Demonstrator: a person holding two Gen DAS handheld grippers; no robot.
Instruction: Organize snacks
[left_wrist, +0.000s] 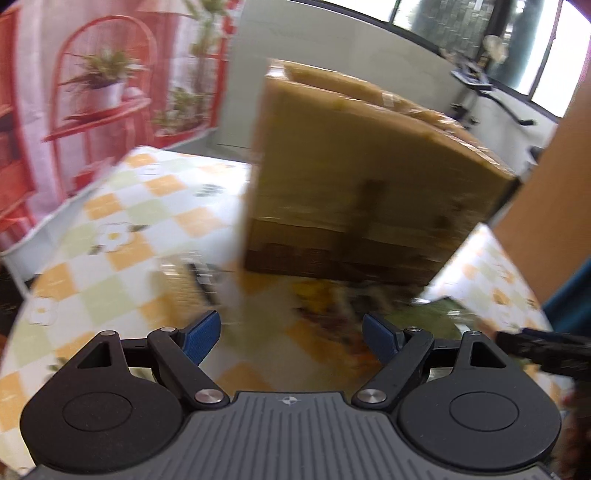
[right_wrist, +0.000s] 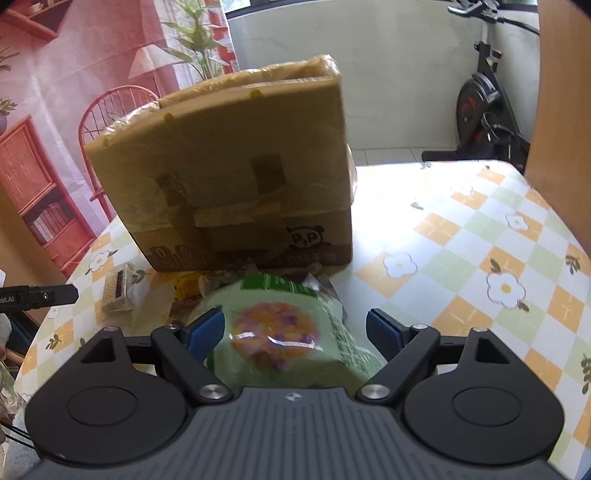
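Observation:
A tall taped cardboard box (right_wrist: 236, 177) stands on the checked tablecloth (right_wrist: 461, 240); it also shows blurred in the left wrist view (left_wrist: 369, 177). In front of the box lies a pale green snack bag (right_wrist: 280, 332) with a pink and yellow picture. My right gripper (right_wrist: 295, 325) hangs open over it, a blue pad at each side of the bag, neither visibly pressing. A small wrapped snack bar (right_wrist: 118, 291) and a yellow packet (right_wrist: 186, 288) lie left of the bag. My left gripper (left_wrist: 291, 328) is open and empty above blurred snack packets (left_wrist: 325, 314).
A red wire chair (right_wrist: 110, 107) stands behind the table on the left. An exercise bike (right_wrist: 484, 110) is at the back right. The right gripper's black tip (left_wrist: 539, 347) enters the left wrist view at the right edge. A wooden panel (right_wrist: 561, 110) rises on the right.

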